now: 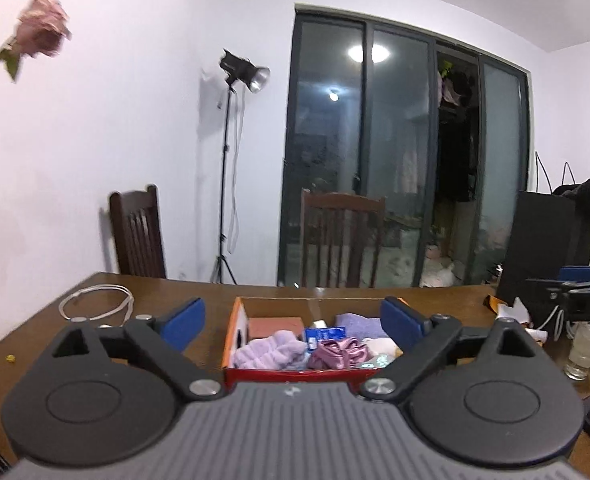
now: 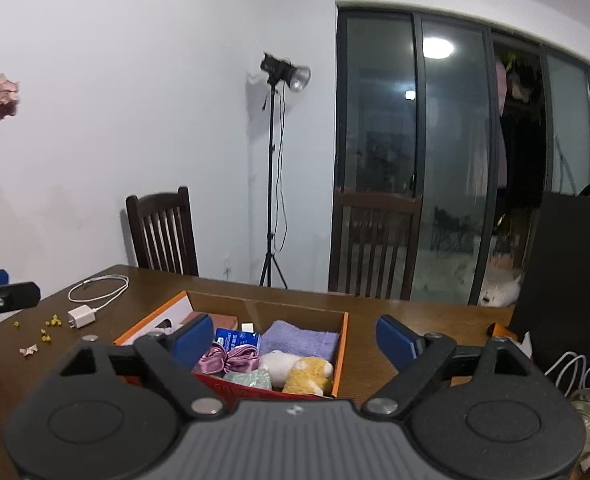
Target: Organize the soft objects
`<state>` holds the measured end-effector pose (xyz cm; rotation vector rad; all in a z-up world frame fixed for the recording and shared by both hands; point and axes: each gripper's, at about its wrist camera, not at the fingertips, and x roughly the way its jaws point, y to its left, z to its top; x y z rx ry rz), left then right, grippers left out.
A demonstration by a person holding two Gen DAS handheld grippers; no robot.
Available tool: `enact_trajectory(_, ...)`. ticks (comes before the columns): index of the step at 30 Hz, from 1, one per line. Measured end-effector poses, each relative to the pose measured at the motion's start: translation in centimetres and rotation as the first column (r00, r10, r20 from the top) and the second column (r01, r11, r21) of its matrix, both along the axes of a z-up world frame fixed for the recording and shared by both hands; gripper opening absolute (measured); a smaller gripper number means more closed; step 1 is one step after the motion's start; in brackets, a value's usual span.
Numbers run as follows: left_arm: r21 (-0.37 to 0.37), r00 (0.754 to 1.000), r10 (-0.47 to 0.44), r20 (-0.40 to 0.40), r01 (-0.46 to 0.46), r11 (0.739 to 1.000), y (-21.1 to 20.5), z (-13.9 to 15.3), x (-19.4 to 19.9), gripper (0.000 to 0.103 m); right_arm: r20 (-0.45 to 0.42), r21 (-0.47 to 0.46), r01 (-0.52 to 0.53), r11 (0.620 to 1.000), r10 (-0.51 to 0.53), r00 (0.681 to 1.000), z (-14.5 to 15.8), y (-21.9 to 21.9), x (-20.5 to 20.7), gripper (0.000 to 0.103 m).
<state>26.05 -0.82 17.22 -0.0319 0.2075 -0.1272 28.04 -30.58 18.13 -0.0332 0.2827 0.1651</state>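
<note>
**tablewatcher:** Since both cameras look across the same wooden table (image 1: 255,300), biggest thing first: the cardboard box (image 2: 341,344) sits low and centre in both views, and basically all the soft stuff is already in it. In the right wrist view there's a folded purple towel (image 2: 299,340) at the back, a white-and-yellow plush toy (image 2: 299,370) at the front right corner, a shiny pink scrunchie (image 2: 231,360) left of that, and a pale green bit (image 2: 249,380) at the front edge. The left view adds a fluffy lilac cloth (image 1: 271,350) at the box's near left.

**umi_lurker:** And the grippers?

**tablewatcher:** Both spread wide with nothing in them. The left gripper (image 1: 293,320) frames the box between its blue pads, so the box lies dead ahead and below it. The right gripper (image 2: 289,336) has the box ahead but shifted to the left of frame, with the plush nearest its centre line.

**umi_lurker:** So what's left?

**tablewatcher:** Guessing not much. I can't spot a loose soft item on the table, just a charger cable (image 2: 99,286) in the left of the frame and yellow crumbs (image 2: 49,326). If anything needs tidying inside the box, the left looks better lined up; its long side seems to run away from the cameras.
</note>
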Motion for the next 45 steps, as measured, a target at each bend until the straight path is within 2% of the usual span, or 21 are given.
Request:
enact_trajectory(3,0.009,1.0,-0.002,0.005,0.002,1.0,0.0,-0.7,-1.8,0.1,0.058,0.014,0.01,1.0,-0.011,0.998,-0.5,0.3,-2.1,0.096)
enact_trajectory(11,0.006,0.999,-0.003,0.038,0.003,1.0,1.0,-3.2,-8.3,0.103,0.114,0.028,0.014,0.999,-0.017,0.993,-3.1,1.5,-8.3,0.098)
enact_trajectory(16,0.008,0.999,0.028,0.046,-0.028,1.0,1.6,-5.3,-13.6,0.103,0.069,0.026,-0.028,0.999,0.026,0.997,-6.9,3.2,-12.6,0.099)
enact_trajectory(20,-0.029,1.0,0.022,-0.015,-0.022,0.999,2.2,-7.3,-17.3,0.103,0.073,0.053,-0.061,0.997,0.057,0.996,-9.2,4.8,-16.8,0.099)
enact_trajectory(23,-0.037,0.998,0.003,-0.06,-0.006,0.999,2.4,-8.1,-19.9,0.103,0.052,0.091,-0.053,0.994,0.049,0.997,-10.0,5.5,-19.8,0.099)
enact_trajectory(26,-0.003,0.997,-0.045,-0.067,0.045,0.999,1.8,-8.1,-21.5,0.103,0.023,0.132,-0.06,0.989,0.058,0.998,-10.3,6.3,-22.9,0.099)
enact_trajectory(28,0.017,0.998,-0.041,-0.056,0.042,0.999,1.6,-8.2,-22.4,0.103,0.032,0.11,-0.066,0.992,0.062,0.998,-10.2,6.9,-24.4,0.1)
enact_trajectory(31,0.009,0.997,-0.035,-0.063,0.036,0.999,1.7,-8.3,-22.8,0.103,0.061,0.054,-0.075,0.996,0.072,0.996,-9.5,7.7,-25.4,0.1)
enact_trajectory(34,-0.022,0.997,-0.013,-0.072,0.011,1.0,2.0,-8.1,-22.4,0.103,0.069,0.062,-0.084,0.995,0.08,0.994,-8.6,7.9,-25.0,0.1)
enact_trajectory(45,-0.01,0.998,-0.018,-0.059,0.017,1.0,1.8,-8.1,-22.4,0.103,0.042,0.083,-0.064,0.994,0.061,0.997,-8.7,6.9,-24.4,0.101)
